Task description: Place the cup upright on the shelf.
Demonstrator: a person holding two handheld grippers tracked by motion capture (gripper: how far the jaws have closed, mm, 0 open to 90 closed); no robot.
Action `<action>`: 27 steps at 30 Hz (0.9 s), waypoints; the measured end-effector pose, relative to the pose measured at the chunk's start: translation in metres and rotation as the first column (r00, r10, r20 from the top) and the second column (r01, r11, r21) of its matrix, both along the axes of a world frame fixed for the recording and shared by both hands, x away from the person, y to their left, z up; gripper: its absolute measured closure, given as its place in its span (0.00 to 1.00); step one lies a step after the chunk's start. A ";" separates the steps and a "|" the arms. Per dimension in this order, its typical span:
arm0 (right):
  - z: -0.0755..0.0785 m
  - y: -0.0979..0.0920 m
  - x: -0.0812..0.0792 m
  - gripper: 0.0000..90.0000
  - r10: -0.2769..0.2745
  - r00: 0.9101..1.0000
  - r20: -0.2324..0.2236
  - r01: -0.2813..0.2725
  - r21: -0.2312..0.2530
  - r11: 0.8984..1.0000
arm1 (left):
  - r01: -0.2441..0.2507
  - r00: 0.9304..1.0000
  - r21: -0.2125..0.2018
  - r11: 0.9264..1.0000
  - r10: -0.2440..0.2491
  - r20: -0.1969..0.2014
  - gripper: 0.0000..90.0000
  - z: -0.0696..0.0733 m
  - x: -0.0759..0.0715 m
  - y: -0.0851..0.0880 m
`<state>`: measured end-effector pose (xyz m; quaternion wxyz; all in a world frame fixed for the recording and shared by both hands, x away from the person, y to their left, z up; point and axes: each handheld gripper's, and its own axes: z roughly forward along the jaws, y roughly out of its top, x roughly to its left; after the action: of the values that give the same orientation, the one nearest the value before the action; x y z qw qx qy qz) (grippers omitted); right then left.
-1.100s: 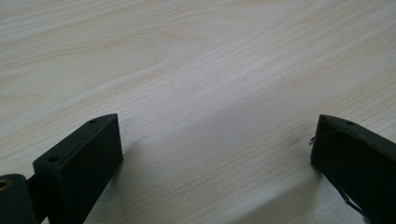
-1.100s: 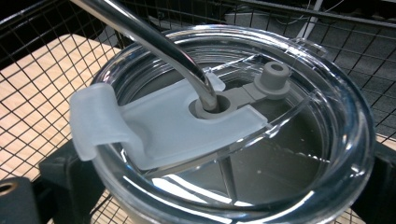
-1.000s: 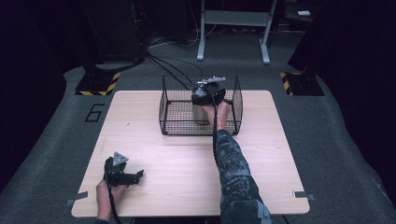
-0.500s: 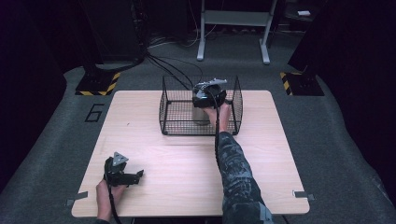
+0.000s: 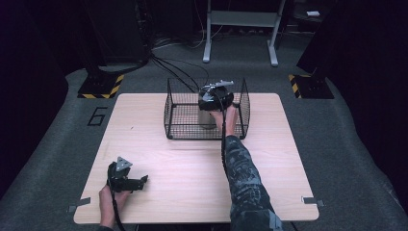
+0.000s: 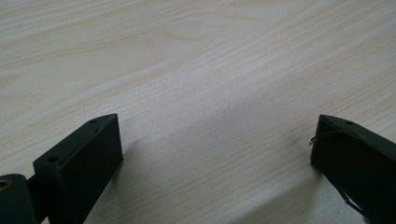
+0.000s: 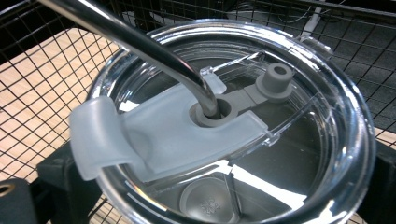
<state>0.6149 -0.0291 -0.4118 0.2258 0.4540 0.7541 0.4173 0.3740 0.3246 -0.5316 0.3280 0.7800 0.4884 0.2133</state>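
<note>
Right gripper (image 5: 216, 98) reaches down into the black wire-mesh basket (image 5: 179, 110), which stands at the middle of the table's far edge. Its jaws sit either side of a silver metal tumbler (image 5: 208, 118) with a clear plastic lid (image 7: 233, 121), gripping it below the rim. A metal straw (image 7: 140, 44) passes through the lid's grey slider and leans away. The tumbler stands upright inside the basket, toward its right half.

Left gripper (image 5: 126, 178) rests on the light wooden table (image 5: 192, 168) near the near-left corner, jaws wide apart with bare wood between them.
</note>
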 end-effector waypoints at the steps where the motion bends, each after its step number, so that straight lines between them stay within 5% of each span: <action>1: 0.001 0.000 0.000 0.00 -0.001 1.000 0.003 0.001 0.004 1.000 | 0.000 1.000 0.000 1.000 0.000 0.000 0.02 0.000 0.000 0.000; 27: 0.028 -0.023 -0.030 0.00 0.068 0.997 -0.037 -0.066 0.040 0.997 | -0.002 1.000 0.001 1.000 0.002 0.005 0.02 0.000 0.000 0.000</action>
<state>0.5850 -0.0525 -0.3840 0.1883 0.4408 0.7650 0.4302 0.3744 0.3247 -0.5316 0.3286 0.7793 0.4881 0.2157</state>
